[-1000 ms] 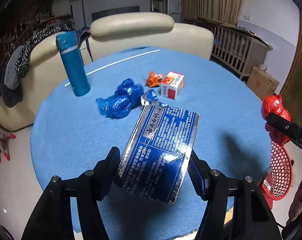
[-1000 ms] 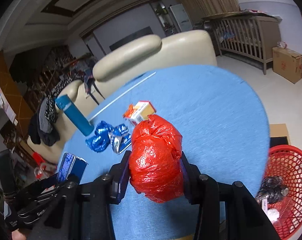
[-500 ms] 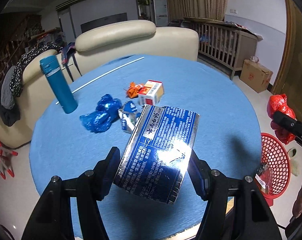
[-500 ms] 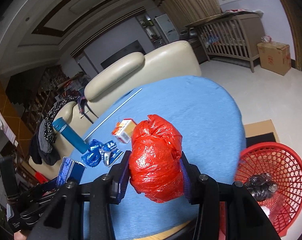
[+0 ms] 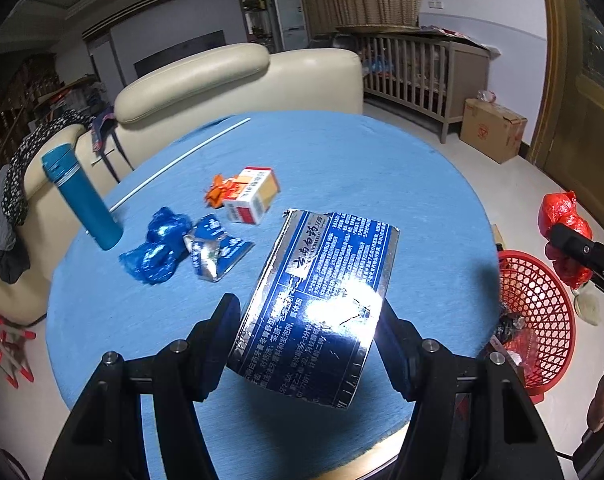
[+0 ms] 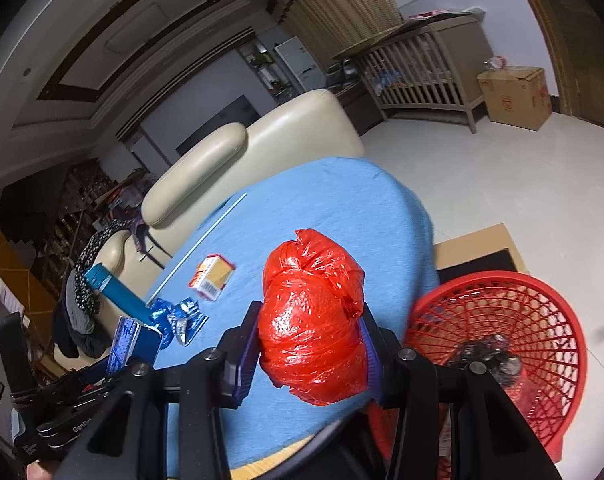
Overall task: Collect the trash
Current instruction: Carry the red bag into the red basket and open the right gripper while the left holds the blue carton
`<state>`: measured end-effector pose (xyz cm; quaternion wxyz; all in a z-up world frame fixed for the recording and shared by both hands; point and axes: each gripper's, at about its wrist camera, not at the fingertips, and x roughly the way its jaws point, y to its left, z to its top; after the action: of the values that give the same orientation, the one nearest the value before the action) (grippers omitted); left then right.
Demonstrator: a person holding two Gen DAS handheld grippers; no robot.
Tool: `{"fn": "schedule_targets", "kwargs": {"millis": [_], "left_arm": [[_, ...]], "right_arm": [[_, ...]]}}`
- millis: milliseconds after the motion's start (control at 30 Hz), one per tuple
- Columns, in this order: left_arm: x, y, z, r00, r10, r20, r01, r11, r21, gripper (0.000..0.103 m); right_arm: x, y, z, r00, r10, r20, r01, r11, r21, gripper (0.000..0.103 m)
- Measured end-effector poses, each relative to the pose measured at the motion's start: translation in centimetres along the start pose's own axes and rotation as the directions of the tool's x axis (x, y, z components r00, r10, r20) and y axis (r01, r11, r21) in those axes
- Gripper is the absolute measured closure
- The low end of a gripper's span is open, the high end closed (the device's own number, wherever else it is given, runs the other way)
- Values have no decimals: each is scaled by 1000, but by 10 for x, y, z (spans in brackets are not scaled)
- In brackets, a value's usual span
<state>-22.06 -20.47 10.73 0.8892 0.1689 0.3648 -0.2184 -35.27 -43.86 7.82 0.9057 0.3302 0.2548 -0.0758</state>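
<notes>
Between the fingers of the left tool point(image 5: 308, 322), a flattened blue-and-silver foil carton point(image 5: 320, 300) sits pinched across its sides, held tilted above the near part of the round blue-covered desk point(image 5: 382, 168). The right tool point(image 6: 310, 350) squeezes a crumpled red plastic bag point(image 6: 312, 320) the same way, poised at the desk's edge just beside the red plastic mesh basket point(image 6: 502, 312) on the floor, which already holds some dark rubbish. Both loads look ready for dropping there. Farther out on the desk lie a crushed blue foil wrapper point(image 5: 157, 248), a torn silver-blue packet point(image 5: 213, 250), a small red-and-white cardboard box point(image 5: 251, 196), an orange scrap point(image 5: 217, 192) and an upright teal flask point(image 5: 79, 196), probably not trash.
</notes>
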Motion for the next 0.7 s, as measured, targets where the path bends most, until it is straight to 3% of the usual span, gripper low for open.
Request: {"fn": "schedule_targets", "kwargs": {"millis": [300,700], "left_arm": [[6,-40,8,999,-41,-4,41,997,68,36],[11,-104,16,995,-103,-16,104,979,173,36]], "right_arm": [[-14,-50,5,997,-80,11,79,995,62,56],[-4,-122,-14,973,-205,-103,216,970,114,56]]}}
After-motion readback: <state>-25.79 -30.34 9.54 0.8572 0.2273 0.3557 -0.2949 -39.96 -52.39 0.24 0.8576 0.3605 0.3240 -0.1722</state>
